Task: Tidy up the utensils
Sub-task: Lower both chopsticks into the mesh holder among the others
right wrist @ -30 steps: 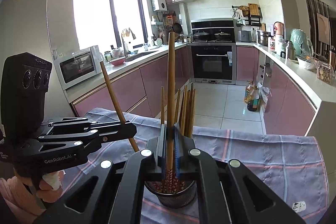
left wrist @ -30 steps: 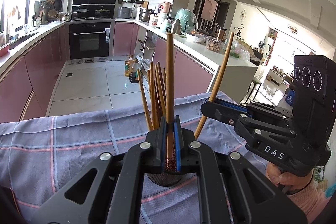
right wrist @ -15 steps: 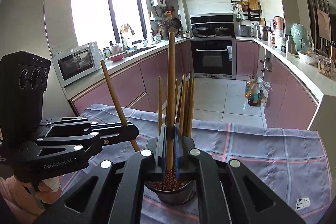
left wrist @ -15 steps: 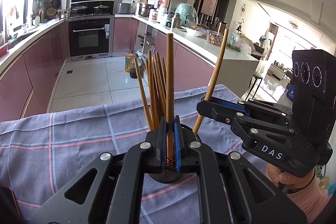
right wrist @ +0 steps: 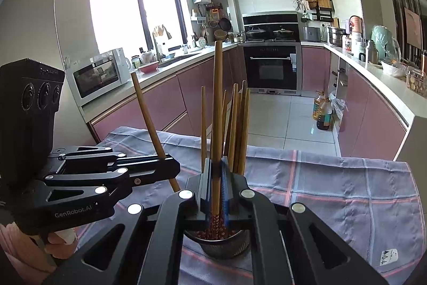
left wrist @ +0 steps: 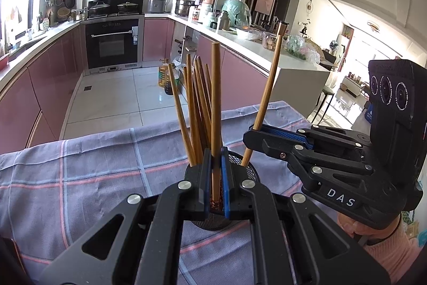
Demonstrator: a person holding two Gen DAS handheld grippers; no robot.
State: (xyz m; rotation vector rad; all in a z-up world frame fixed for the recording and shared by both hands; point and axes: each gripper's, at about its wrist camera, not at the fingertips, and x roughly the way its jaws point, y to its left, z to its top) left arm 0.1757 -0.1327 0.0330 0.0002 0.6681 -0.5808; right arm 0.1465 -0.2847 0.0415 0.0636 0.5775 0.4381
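the mesh holder (left wrist: 246, 164) stands on the checked cloth (left wrist: 93, 172), several chopsticks (left wrist: 198, 103) upright inside; each gripper is clenched on one chopstick above it, left gripper (left wrist: 216, 179), right gripper (right wrist: 216, 194); lowering them straight, one at a time, should avoid snagging the rim

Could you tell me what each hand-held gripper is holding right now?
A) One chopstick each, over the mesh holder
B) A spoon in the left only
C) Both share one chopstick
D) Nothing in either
A: the left hand-held gripper is clamped on one chopstick and the right hand-held gripper on another chopstick, both above the mesh holder of chopsticks.
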